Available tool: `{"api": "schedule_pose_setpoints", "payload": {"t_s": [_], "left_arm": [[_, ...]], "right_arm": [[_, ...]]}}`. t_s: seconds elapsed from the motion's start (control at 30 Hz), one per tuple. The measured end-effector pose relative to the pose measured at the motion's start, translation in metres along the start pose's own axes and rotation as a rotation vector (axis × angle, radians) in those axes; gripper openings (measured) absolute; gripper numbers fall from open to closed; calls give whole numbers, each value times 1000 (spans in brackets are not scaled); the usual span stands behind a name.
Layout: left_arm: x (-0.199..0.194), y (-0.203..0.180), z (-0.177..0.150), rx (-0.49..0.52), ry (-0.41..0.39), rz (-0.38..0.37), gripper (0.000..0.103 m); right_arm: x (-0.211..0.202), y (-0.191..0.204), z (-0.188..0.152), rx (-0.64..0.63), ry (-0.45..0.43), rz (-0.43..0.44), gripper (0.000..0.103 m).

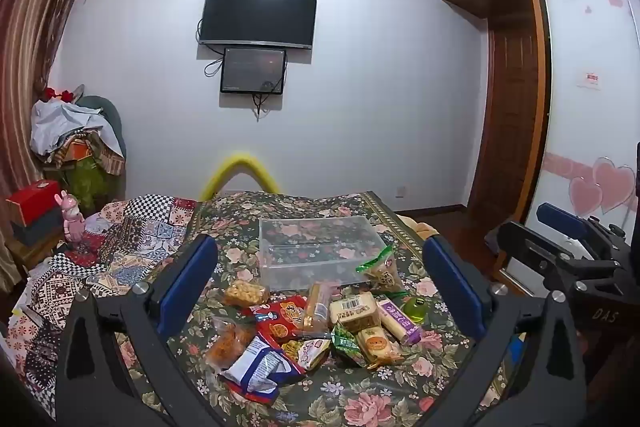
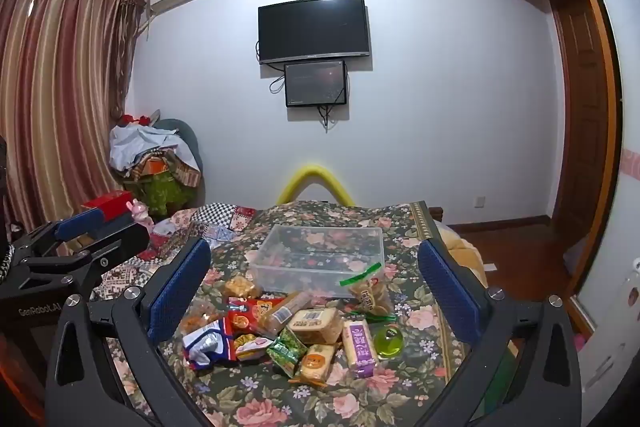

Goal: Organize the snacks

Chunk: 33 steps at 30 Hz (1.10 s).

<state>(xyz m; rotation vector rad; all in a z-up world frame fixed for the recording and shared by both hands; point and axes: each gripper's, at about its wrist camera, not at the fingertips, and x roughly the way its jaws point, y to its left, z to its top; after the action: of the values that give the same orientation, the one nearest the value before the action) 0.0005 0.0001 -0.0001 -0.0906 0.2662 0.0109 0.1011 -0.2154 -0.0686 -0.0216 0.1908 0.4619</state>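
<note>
A pile of wrapped snacks (image 1: 320, 323) (image 2: 300, 327) lies on the floral cloth in front of an empty clear plastic box (image 1: 264, 251) (image 2: 320, 229). The pile includes a blue-and-white bag (image 1: 260, 363), a red packet (image 2: 248, 311), a purple bar (image 2: 360, 343), a green jelly cup (image 1: 416, 307) and a green-topped bag (image 2: 368, 291) leaning at the box's front. My left gripper (image 1: 318, 245) hovers open above the near side of the pile, nothing between its blue pads. My right gripper (image 2: 314, 247) hangs beside it, also open and holding nothing. Each gripper shows at the edge of the other's view (image 1: 532, 227) (image 2: 108, 231).
The floral cloth (image 1: 360, 399) covers a table. A patchwork-covered surface (image 1: 120, 247) adjoins on the left with a pink figurine (image 1: 72, 215) and a red box (image 1: 32, 203). A yellow foam arch (image 1: 240, 171) rises behind the table. Wood floor and a wardrobe (image 1: 580, 107) are to the right.
</note>
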Motion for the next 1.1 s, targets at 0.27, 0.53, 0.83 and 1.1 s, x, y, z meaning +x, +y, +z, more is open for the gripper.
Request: {"api": "schedule_pose_setpoints", "payload": {"t_s": [0.27, 0.53, 0.83, 1.1], "left_arm": [[10, -4, 0, 14, -2, -6, 103], [-4, -5, 0, 19, -25, -1, 103], [-4, -5, 1, 15, -30, 5, 103], [-3, -3, 1, 9, -25, 6, 103]], "right_arm": [[-1, 0, 1, 6, 0, 3, 103], [-3, -2, 3, 20, -2, 5, 103], [-1, -3, 0, 21, -6, 8, 103], [0, -4, 0, 23, -6, 10, 103]]}}
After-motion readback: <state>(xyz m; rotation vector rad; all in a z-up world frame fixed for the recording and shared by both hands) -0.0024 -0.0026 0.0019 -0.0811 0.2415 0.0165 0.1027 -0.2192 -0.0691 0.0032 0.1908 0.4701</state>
